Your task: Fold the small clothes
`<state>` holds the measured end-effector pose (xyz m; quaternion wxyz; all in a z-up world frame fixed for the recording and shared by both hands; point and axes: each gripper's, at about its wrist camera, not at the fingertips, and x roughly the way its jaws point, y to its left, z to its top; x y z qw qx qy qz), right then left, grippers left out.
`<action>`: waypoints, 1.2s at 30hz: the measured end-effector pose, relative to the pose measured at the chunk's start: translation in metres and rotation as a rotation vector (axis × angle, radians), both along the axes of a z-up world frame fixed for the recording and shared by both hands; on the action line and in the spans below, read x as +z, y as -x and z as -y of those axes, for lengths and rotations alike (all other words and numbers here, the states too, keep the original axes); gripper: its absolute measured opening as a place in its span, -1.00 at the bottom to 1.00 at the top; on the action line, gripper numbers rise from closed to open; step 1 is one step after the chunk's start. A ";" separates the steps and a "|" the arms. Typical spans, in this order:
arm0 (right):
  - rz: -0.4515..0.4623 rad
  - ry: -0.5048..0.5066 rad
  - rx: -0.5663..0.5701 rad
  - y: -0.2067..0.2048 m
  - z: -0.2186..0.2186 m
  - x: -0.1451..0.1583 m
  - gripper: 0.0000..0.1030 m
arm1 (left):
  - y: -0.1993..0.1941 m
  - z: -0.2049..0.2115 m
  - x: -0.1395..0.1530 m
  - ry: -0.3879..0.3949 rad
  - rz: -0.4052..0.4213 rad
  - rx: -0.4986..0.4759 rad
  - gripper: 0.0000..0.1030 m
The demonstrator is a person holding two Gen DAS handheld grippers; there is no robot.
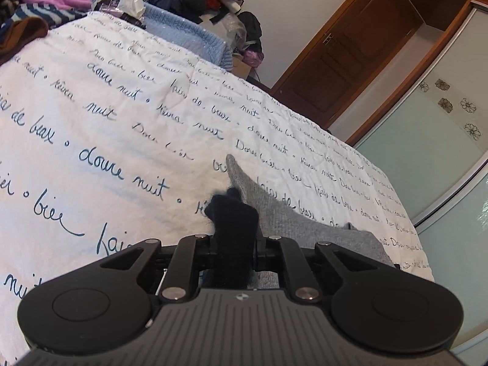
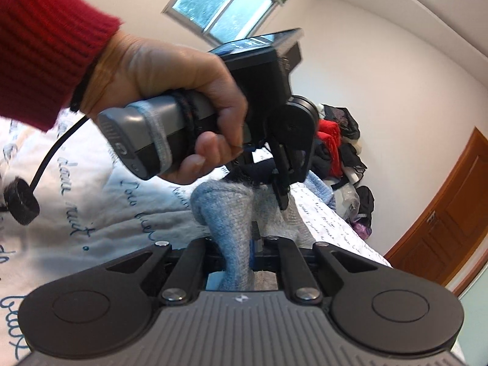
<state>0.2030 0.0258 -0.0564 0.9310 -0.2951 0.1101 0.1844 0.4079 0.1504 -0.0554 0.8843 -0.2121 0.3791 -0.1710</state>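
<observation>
Clamping the grey knitted sock's (image 1: pixel 274 210) dark cuff, left gripper (image 1: pixel 235 213) is lifting it off the script-printed white bedspread (image 1: pixel 106 122); right gripper (image 2: pixel 236 238) is pinching its blue-grey toe.

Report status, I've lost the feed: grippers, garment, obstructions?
Left gripper shut on grey knit sock's dark cuff. Right gripper shut on its light toe end. Nothing blocking on script-printed white bedspread.
</observation>
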 end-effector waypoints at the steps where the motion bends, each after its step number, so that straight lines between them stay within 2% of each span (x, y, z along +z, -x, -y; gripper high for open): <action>1: 0.000 -0.015 -0.004 0.001 0.005 0.004 -0.85 | 0.002 0.004 0.004 0.000 0.004 0.000 -0.72; 7: -0.002 -0.103 -0.045 -0.008 0.035 0.021 -0.86 | 0.010 0.026 0.029 -0.004 0.043 0.003 -0.73; 12: 0.013 -0.119 -0.073 -0.001 0.053 0.026 -0.86 | 0.015 0.050 0.043 -0.012 0.059 -0.001 -0.73; 15: 0.015 -0.131 -0.092 0.001 0.062 0.027 -0.86 | 0.019 0.066 0.050 -0.047 0.070 -0.009 -0.73; 36: 0.017 -0.209 -0.175 0.013 0.118 0.030 -0.86 | 0.028 0.156 0.066 -0.180 0.073 -0.086 -0.73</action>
